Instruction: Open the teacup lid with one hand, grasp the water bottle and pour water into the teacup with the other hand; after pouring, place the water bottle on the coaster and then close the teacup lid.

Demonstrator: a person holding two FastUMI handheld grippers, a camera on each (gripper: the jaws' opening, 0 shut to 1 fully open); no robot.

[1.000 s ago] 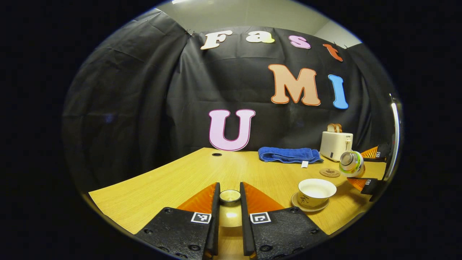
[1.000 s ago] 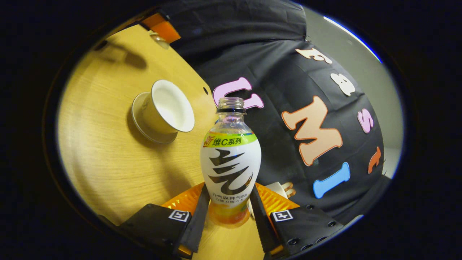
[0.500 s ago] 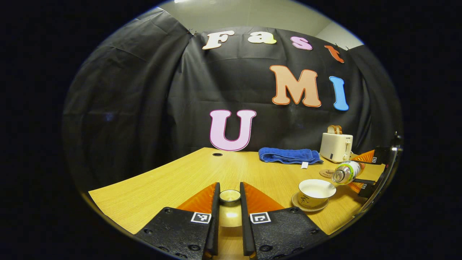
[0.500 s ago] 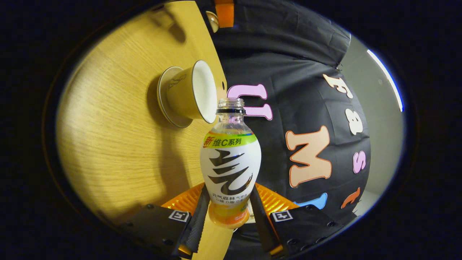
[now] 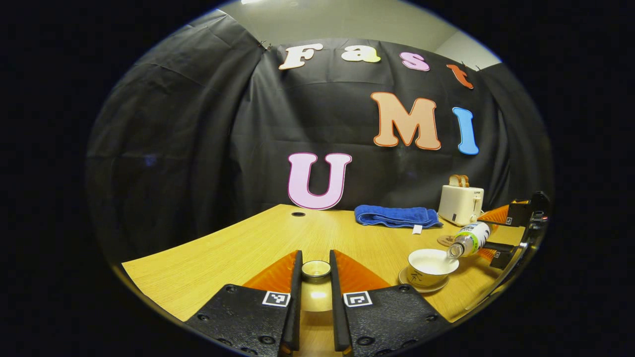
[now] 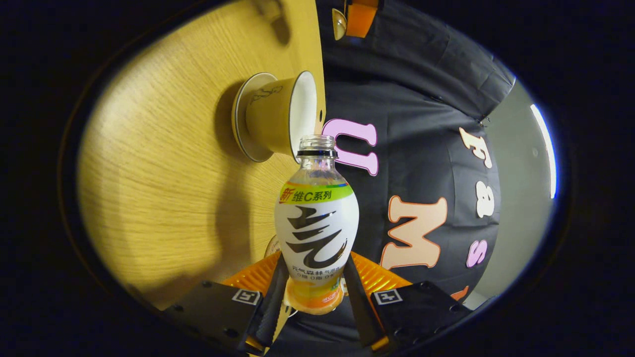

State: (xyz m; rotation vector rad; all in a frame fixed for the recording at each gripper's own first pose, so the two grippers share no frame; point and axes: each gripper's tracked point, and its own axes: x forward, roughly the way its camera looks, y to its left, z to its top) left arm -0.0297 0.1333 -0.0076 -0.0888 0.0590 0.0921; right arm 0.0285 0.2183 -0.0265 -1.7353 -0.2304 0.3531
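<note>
My left gripper is shut on the teacup lid, held low over the wooden table. The open cream teacup stands on its saucer to the right. Over it leans the uncapped water bottle, its mouth at the cup's right rim, with my right gripper shut on its lower body. In the right gripper view the bottle stands between the fingers of that gripper, neck pointing at the teacup. No stream of water shows. The left gripper with the lid sits at the top.
A round brown coaster lies just behind the teacup. Farther back are a folded blue towel and a white toaster with bread in it. A small cable hole marks the table's far edge.
The right gripper has tipped the bottle further and brought it down and left, so its mouth now reaches the teacup's rim. The left gripper and lid have stayed put.
</note>
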